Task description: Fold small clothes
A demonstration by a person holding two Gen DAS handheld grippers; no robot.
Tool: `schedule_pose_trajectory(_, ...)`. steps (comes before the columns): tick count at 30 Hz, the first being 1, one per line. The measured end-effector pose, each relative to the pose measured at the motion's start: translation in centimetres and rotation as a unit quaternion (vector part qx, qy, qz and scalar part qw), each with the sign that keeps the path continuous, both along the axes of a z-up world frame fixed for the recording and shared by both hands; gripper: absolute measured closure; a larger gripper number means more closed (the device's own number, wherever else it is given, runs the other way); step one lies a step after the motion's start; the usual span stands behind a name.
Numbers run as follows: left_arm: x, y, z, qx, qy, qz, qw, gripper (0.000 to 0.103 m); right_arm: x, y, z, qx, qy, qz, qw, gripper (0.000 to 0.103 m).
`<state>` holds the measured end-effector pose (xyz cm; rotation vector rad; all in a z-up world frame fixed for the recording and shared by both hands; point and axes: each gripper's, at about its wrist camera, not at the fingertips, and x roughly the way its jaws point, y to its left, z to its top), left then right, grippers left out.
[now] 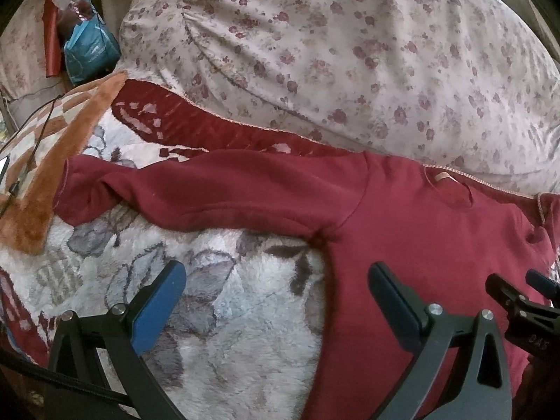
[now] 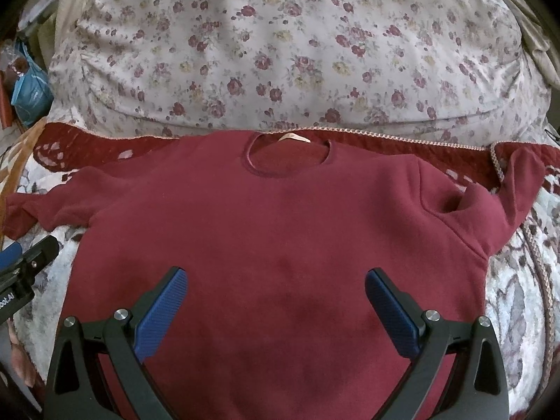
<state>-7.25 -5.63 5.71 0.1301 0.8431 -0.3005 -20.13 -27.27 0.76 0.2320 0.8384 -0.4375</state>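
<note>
Fingers spread wide on both tools: the right hand-held gripper [image 2: 276, 301] hangs released above the lower middle of the maroon sweater [image 2: 273, 231], its blue pads [image 2: 162, 311] clear of the cloth and grasping nothing, while the left hand-held gripper [image 1: 276, 301] is likewise released, straddling the sweater's left side edge, one pad over the fleece blanket [image 1: 224, 315] and the other over the red cloth. That placement reads as readiness, I judge: each tool sits where a side of the garment could be pinched, the left one close to the armpit seam where a sleeve fold would begin. The sweater lies face up and spread nearly flat on the bed, neckline [image 2: 287, 155] toward the far side with a pale label showing inside it. Its left sleeve [image 1: 182, 189] stretches out sideways across the blanket; the right sleeve [image 2: 490, 196] is bunched and partly doubled over near the shoulder, so it would likely need straightening before a clean fold. No fold looks made yet, so the task seems near its start. Beyond the collar runs the blanket's dark red border with a pale stitched trim, and behind that rises a large floral pillow [image 2: 287, 52]. Off at the far left, past an orange plush cloth [image 1: 70, 147], sits a blue packet [image 1: 91, 49] among clutter too blurred to name.
</note>
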Motion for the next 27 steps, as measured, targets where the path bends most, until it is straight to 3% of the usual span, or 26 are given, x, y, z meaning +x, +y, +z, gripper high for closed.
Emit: schedule_pose_trajectory(27,0.76,0.75,-0.29,-0.001,0.01,0.011,0.9999,0.0,0.59,0.78,-0.59,0.003,0.013,0.015,1.0,0.0)
